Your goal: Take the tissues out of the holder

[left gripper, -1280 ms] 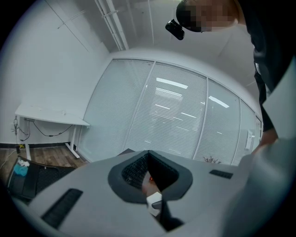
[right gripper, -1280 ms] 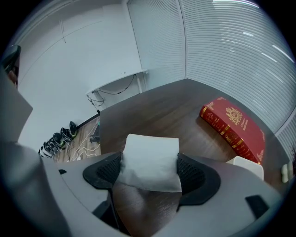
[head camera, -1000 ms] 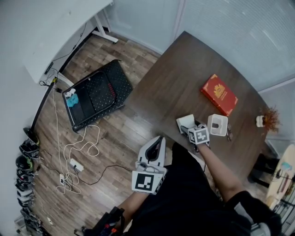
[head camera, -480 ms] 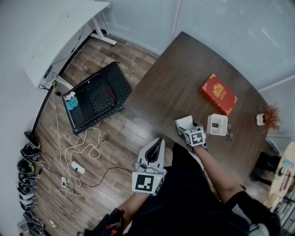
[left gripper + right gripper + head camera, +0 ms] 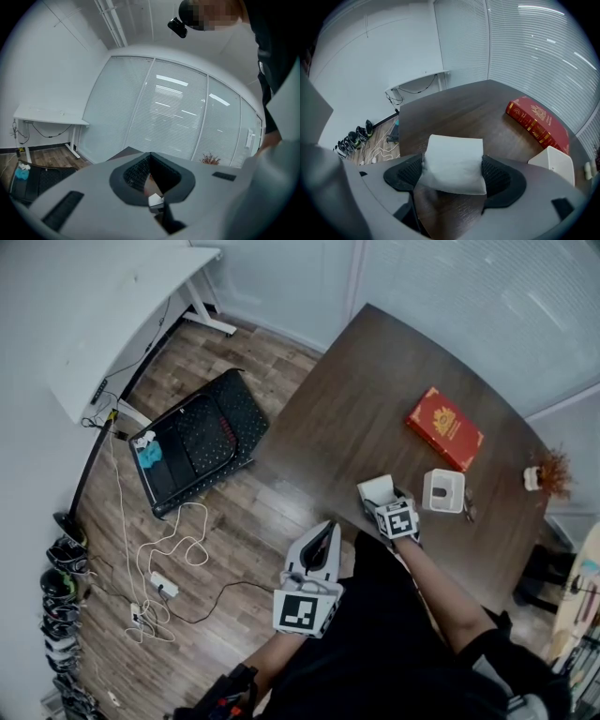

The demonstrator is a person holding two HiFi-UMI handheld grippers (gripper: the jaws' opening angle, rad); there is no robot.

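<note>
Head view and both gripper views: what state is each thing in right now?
Right gripper: shut on the tissues.
Left gripper: shut, empty.
Tissues: folded stack, out of the holder.
Holder: standing on the table, apart from the tissues.
Red book: closed, lying flat.

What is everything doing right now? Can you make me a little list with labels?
Right tongs: shut on the folded white tissues
Tissues: out of the holder, over the table
Holder: white, standing on the table beside the tissues
Left tongs: shut, empty, held off the table near the person's body
Red book: lying flat beyond the holder
</note>
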